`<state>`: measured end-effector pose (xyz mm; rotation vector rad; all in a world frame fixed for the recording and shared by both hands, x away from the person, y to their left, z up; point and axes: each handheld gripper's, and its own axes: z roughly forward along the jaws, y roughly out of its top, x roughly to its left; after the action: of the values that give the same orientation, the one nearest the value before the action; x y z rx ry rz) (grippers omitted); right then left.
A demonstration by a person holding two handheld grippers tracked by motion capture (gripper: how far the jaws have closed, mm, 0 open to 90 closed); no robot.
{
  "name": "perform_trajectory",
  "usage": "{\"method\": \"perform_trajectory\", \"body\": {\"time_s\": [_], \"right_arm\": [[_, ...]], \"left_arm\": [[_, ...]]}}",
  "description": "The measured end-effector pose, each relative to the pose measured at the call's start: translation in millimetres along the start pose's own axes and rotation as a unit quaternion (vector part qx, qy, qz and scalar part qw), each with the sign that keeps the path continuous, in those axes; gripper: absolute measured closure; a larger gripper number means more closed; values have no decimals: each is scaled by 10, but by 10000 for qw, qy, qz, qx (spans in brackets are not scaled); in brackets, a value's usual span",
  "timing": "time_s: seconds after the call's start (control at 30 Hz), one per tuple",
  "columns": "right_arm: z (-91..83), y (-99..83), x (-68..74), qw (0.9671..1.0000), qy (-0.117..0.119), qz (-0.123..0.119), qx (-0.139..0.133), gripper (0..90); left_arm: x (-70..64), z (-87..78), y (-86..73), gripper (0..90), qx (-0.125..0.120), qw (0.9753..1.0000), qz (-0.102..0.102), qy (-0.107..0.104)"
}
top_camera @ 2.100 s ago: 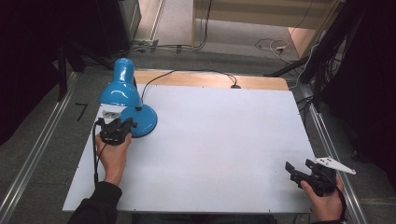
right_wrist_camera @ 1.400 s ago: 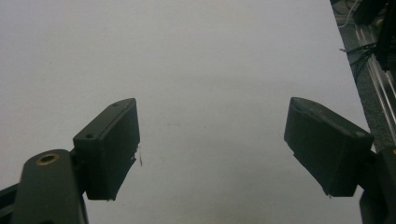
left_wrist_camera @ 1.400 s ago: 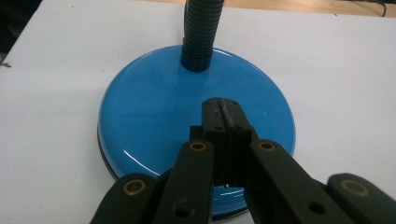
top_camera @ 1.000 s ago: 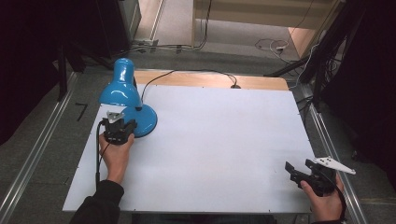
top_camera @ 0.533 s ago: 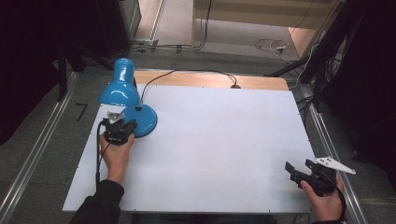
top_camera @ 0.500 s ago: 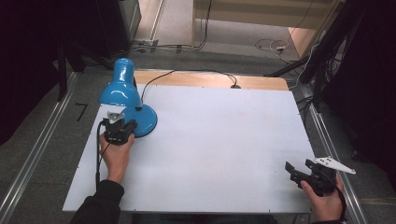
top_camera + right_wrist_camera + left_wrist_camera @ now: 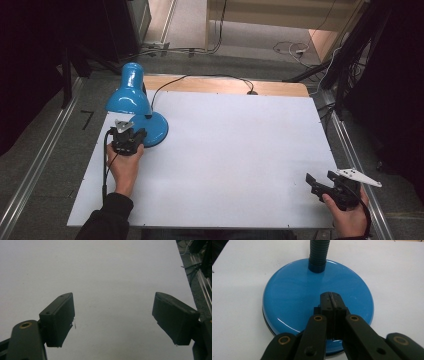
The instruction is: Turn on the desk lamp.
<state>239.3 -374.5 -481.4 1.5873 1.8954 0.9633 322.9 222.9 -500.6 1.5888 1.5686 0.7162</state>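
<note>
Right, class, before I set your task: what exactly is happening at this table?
A person holds a gripper in each hand at a white table. The left gripper, jaws closed together, is poised over the round base of a blue desk lamp, perhaps pressing it. The right gripper waits open above bare table near the right corner, holding nothing.

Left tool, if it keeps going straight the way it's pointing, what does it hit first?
The left tool, jaws shut, hovers over the blue lamp base. Straight ahead stands the lamp's ribbed black neck, likely met first, though height is unclear.
</note>
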Motion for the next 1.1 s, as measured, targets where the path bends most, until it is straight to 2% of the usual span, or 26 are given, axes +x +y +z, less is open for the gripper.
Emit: {"method": "perform_trajectory", "body": {"time_s": [0.47, 0.6, 0.63, 0.7, 1.0, 1.1], "right_arm": [[-15, -3, -10, 10000, -9, 19, -25, 167], [-17, -3, -10, 10000, -15, 28, -21, 168], [-16, -3, -10, 10000, -13, 18, -32, 167], [-17, -3, -10, 10000, -13, 18, -31, 167], [-15, 0, -9, 10000, -6, 4, -39, 167], [-13, 0, -12, 10000, -4, 9, -38, 167]], "left_arm": [[-8, -8, -7, 900, 5, 9999, 108, 47], [-14, -7, -10, 900, 0, 9998, 173, 71], [-19, -12, -16, 900, 70, 9996, 244, 102], [-18, -19, -17, 900, 86, 9996, 255, 116], [8, -27, -34, 900, -3, 10000, 59, 60], [13, -38, -35, 900, -31, 9999, 10, 107]]}}
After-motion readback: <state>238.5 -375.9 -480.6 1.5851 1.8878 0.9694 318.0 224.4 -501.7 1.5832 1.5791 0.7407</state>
